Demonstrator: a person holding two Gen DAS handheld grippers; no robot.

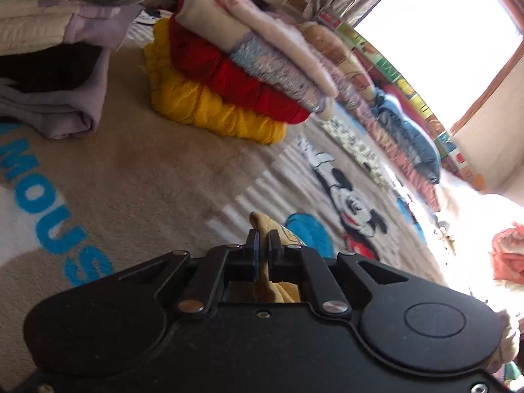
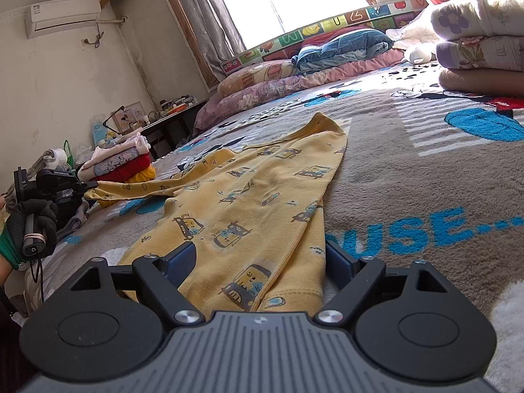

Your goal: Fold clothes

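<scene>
Blanket [image 2: 409,170] under flat yellow printed garment [image 2: 249,203]

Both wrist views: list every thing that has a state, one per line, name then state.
left gripper: shut on the sleeve end of the yellow shirt.
right gripper: open, fingers on either side of the shirt's hem.
yellow shirt: lying mostly flat on the blanket, one sleeve lifted.
stack of clothes: folded, piled.
curtain: drawn aside.
blue pillow: lying on the pink bedding.
</scene>
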